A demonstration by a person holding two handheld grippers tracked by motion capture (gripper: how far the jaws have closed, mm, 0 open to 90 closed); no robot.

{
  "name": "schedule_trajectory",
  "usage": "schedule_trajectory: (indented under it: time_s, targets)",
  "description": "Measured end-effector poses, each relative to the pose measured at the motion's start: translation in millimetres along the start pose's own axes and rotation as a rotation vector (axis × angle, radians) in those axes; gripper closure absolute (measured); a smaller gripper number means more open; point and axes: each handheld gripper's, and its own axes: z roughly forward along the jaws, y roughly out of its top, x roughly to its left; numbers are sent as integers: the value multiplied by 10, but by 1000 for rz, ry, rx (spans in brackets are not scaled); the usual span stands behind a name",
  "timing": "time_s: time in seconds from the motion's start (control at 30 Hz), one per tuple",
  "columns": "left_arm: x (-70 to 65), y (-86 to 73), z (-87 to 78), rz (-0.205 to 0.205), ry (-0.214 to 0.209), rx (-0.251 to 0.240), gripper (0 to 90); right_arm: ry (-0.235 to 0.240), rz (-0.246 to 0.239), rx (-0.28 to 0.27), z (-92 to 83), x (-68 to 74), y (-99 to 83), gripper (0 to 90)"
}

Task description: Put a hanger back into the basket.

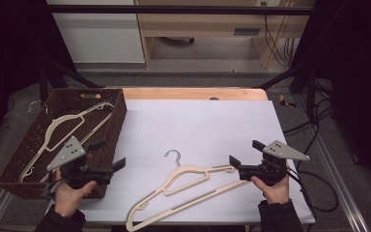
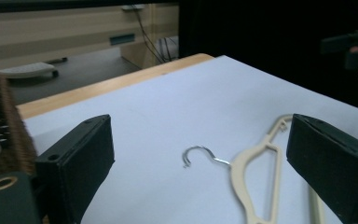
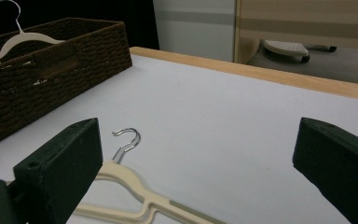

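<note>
Lying nearest the person on the white sheet [image 1: 203, 121], a cream plastic hanger [image 1: 183, 186] rests flat, its long bar running toward the table's near edge and its small metal hook [image 1: 173, 155] pointing away toward the far side. It touches neither gripper.

To its right, the right gripper [image 1: 244, 157] is held level in the person's right hand [image 1: 273, 186], pointing leftward at the hanger's right shoulder. Its jaws stand wide apart with nothing between them; in the right gripper view the hanger [image 3: 140, 191] lies just beyond the lower jaw, with the hook [image 3: 126, 140] curling up from the sheet.

To the left, the left gripper [image 1: 111, 154] sits in the left hand [image 1: 72, 193], above the near corner of the brown wicker basket [image 1: 118, 121], aimed rightward toward the hanger. Its jaws are spread wide and empty too; in the left gripper view the hanger [image 2: 256, 177] and its hook [image 2: 198, 154] lie on the sheet between the two dark pads but well ahead of them.

Farther back in the basket, a second cream hanger [image 1: 63, 133] lies on the woven floor, its hook [image 1: 36, 104] poking over the far left rim. Beyond the sheet runs the wooden table edge [image 1: 193, 93], then grey floor and pale furniture.
</note>
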Motion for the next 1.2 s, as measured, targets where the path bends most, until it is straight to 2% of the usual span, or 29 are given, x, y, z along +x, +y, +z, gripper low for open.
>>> schedule_trajectory:
  time_s: [0.1,0.33,0.37,0.4,0.6,0.83,0.97,1.1,1.13,1.2]
  targets:
    - [-105,-83,70,21,-20,26,72,5,-2,7,44,29,-3,23]
    - [-203,-250,208,11,-71,54,73,27,-6,22,155,146,12,26]
    - [-209,-275,222,8,-77,58,73,30,-6,24,174,167,18,30]
    - [-213,-302,233,3,-82,63,73,36,-27,32,189,173,17,36]
    - [-200,-460,255,-21,-99,77,74,58,-44,76,352,312,0,57]
    - [-197,-560,275,-9,-116,89,78,70,-67,127,562,488,-14,81]
    - [-205,-611,284,10,-117,108,78,75,-63,143,662,594,-6,100]
    - [-220,-635,297,1,-134,112,82,78,-85,175,794,703,3,131]
    - [-223,-637,301,10,-131,117,82,77,-91,183,830,725,1,143]
    - [-230,-643,310,3,-133,118,81,72,-83,200,910,751,-6,163]
